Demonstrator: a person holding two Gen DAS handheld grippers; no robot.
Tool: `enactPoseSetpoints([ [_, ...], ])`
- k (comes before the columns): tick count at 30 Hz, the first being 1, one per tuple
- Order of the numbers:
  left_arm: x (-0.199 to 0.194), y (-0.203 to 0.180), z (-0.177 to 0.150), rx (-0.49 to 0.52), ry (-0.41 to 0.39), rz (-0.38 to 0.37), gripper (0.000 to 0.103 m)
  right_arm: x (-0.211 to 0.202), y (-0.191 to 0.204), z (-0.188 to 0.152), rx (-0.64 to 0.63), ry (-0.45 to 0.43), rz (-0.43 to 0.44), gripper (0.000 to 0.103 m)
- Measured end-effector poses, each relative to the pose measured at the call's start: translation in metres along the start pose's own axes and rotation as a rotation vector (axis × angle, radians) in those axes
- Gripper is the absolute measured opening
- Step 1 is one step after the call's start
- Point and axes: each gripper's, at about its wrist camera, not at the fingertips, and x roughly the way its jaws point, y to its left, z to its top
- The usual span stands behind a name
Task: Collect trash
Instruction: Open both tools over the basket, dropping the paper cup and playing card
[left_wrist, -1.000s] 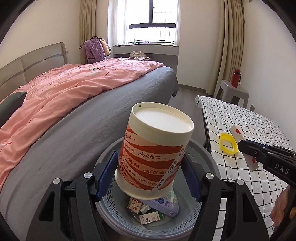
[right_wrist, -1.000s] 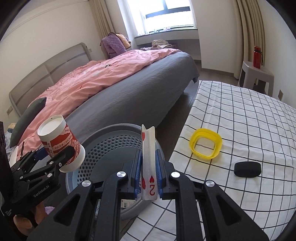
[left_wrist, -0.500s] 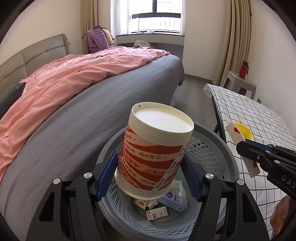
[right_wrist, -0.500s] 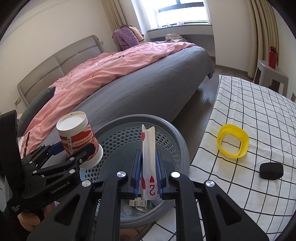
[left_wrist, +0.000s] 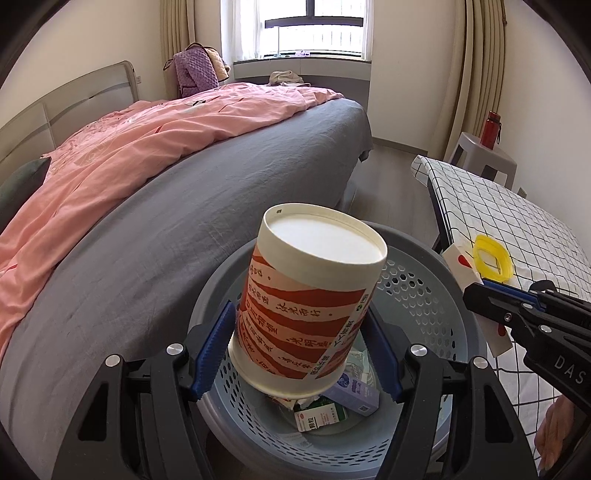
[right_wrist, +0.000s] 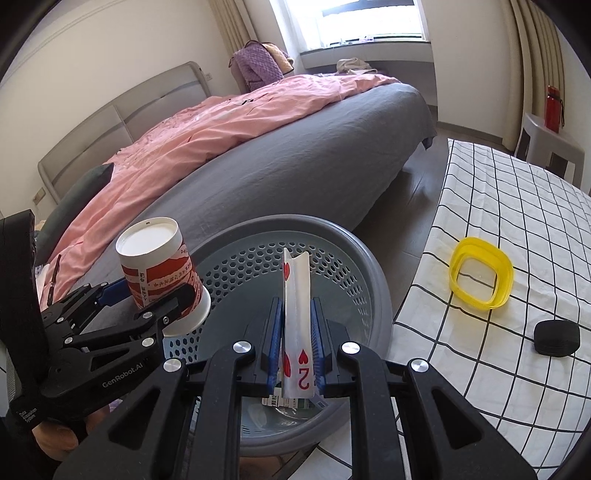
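My left gripper (left_wrist: 299, 332) is shut on a red and white paper cup (left_wrist: 310, 306), upside down and tilted, held over the grey perforated trash basket (left_wrist: 417, 291). The cup also shows in the right wrist view (right_wrist: 159, 269), at the basket's left rim (right_wrist: 332, 232). My right gripper (right_wrist: 297, 321) is shut on a bent playing card (right_wrist: 297, 314), a two of hearts, above the basket's near side. The card (left_wrist: 456, 258) and right gripper (left_wrist: 491, 299) show at the right of the left wrist view. Small cartons (left_wrist: 321, 415) lie in the basket.
A table with a checked cloth (right_wrist: 517, 206) stands right of the basket, with a yellow ring (right_wrist: 480, 273) and a small black object (right_wrist: 556, 338) on it. A bed with grey sheet and pink duvet (right_wrist: 229, 140) lies left and behind. A stool with a red bottle (right_wrist: 554, 107) stands far right.
Both grippers have moved over the basket, the right one leftward off the table edge with the card. The cup has tilted a little more in the left gripper.
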Motion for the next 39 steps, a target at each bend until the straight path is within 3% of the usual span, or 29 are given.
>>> enactPoseSetpoints([
  [6, -0.0005, 0.0018, -0.0006, -0.012, -0.002, 0.008, 0.068, -0.0024, 0.0001, 0.0001, -0.004, -0.011, -0.006, 0.023],
  [7, -0.0008, 0.0019, -0.0007, -0.014, -0.002, 0.012, 0.072, -0.0031, -0.0005, 0.0004, -0.002, -0.014, -0.006, 0.027],
  [9, -0.0013, 0.0027, -0.0007, -0.021, -0.005, 0.015, 0.074, -0.0051, -0.0022, 0.0006, 0.007, -0.025, -0.006, 0.045],
  [39, -0.0054, 0.0052, 0.0006, -0.046, -0.021, 0.059, 0.075, -0.0093, -0.0014, -0.0022, 0.002, -0.034, -0.02, 0.045],
])
